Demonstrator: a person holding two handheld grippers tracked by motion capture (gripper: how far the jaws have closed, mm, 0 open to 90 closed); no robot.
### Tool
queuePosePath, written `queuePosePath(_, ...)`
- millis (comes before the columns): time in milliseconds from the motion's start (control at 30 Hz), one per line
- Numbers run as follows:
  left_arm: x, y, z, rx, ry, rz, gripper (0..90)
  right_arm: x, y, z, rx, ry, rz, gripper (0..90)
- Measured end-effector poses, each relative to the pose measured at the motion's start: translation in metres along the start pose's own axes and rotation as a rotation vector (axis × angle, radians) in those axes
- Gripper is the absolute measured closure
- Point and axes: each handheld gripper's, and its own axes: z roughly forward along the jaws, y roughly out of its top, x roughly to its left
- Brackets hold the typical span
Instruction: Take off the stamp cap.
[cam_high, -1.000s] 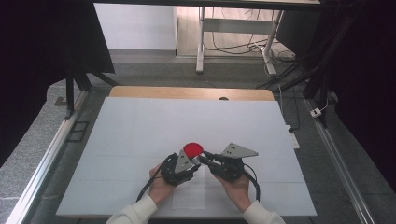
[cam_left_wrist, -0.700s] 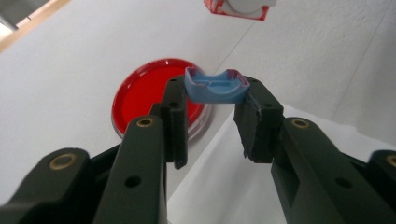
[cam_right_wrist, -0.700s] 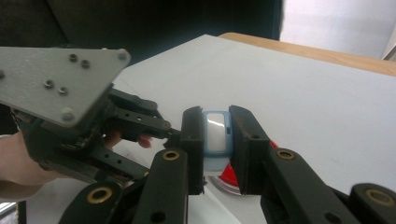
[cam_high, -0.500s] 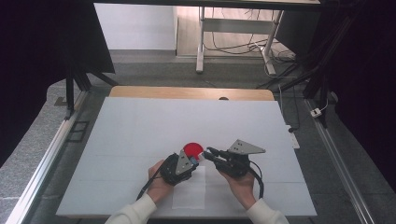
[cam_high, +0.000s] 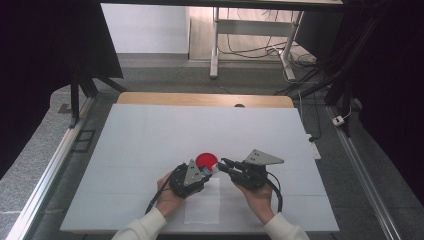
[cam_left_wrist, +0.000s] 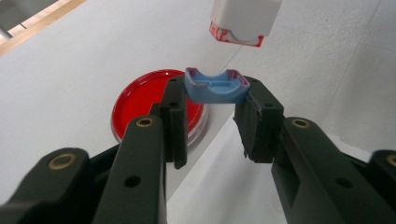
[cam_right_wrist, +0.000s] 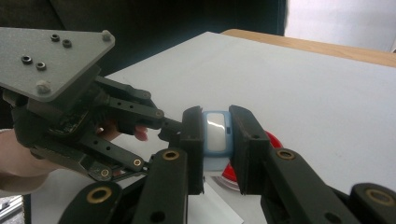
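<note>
Black two-jaw left claw (cam_high: 207, 170) and right claw (cam_high: 220, 164) with brass pivot pins, grey screw-studded three-cornered plates, trailing black cables, white sleeves (cam_high: 142, 227).

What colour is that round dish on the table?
Red dish with a clear rim; best seen in the left gripper view.

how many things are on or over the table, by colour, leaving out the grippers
red: 1, the round dish
blue: 1, the small blue cap held in the left gripper
white and blue: 1, the small block held in the right gripper
white: 1, the paper sheet
total: 4
</note>
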Motion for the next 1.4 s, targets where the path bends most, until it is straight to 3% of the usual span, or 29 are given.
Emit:
queuePosePath(367, 0.011, -0.009, -0.014, -0.004, 0.012, -0.027, 65.1, -0.003, 0.000, -0.002, -0.004, -0.009, -0.003, 75.6)
queuePosePath(700, 0.021, -0.022, -0.039, -0.015, 0.024, -0.060, 65.1, -0.005, 0.000, -0.005, -0.005, -0.015, -0.005, 75.5)
queuePosePath(1400, 0.035, -0.045, -0.065, 0.008, 0.050, -0.112, 64.8, -0.011, 0.000, -0.008, 0.000, -0.038, -0.022, 75.4)
